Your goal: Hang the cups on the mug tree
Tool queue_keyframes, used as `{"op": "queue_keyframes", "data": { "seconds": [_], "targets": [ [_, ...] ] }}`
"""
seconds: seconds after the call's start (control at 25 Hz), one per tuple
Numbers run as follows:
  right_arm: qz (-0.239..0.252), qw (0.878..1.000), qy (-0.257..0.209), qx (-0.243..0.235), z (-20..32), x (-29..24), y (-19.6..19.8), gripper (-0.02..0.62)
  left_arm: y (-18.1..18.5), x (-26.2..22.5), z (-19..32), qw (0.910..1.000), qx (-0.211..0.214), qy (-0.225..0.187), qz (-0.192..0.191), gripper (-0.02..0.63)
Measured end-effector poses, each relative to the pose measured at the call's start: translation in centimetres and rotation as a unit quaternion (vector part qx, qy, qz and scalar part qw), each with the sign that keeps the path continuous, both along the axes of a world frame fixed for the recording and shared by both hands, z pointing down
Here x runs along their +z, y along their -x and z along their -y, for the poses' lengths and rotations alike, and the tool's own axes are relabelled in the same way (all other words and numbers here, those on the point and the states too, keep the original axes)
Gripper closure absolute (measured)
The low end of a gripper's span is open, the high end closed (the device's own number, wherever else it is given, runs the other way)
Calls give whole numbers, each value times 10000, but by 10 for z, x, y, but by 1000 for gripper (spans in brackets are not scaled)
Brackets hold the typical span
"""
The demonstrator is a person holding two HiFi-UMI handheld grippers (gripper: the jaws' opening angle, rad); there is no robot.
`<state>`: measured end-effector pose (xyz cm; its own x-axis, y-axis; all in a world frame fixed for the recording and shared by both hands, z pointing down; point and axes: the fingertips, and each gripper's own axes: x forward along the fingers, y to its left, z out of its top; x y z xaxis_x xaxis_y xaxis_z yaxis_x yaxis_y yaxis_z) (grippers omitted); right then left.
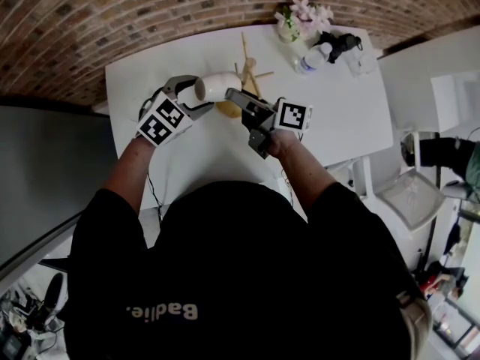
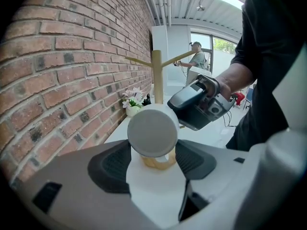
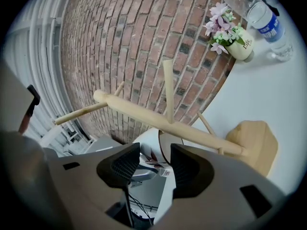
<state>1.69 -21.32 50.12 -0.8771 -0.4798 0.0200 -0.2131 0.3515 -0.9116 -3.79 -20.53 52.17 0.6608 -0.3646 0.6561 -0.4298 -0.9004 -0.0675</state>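
Note:
My left gripper [image 1: 196,96] is shut on a white cup [image 1: 216,85], held sideways just left of the wooden mug tree [image 1: 248,70] on the white table [image 1: 330,118]. In the left gripper view the cup's round bottom [image 2: 152,130] sits between the pads of the left gripper [image 2: 152,148], with the tree's stem [image 2: 157,75] and its base behind. My right gripper [image 1: 234,96] reaches in from the right at the cup's mouth. In the right gripper view the right gripper [image 3: 154,152] stands open, and the cup's rim [image 3: 166,142] shows just beyond its tips, below the tree's stem [image 3: 163,121].
A flower pot [image 1: 289,25], a water bottle [image 1: 315,57] and a black object [image 1: 341,43] stand at the table's far right corner. A brick wall runs behind the table. A white chair [image 1: 409,197] is to the right. A person [image 2: 196,59] stands far off.

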Motion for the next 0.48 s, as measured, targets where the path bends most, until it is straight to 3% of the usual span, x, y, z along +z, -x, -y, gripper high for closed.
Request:
{"op": "queue_keyframes", "data": {
  "seconds": [0.48],
  "targets": [
    [-315,9993,-62,172,-2,-4,-4,393,1,7,1,10000,-32,36,51,319]
  ]
}}
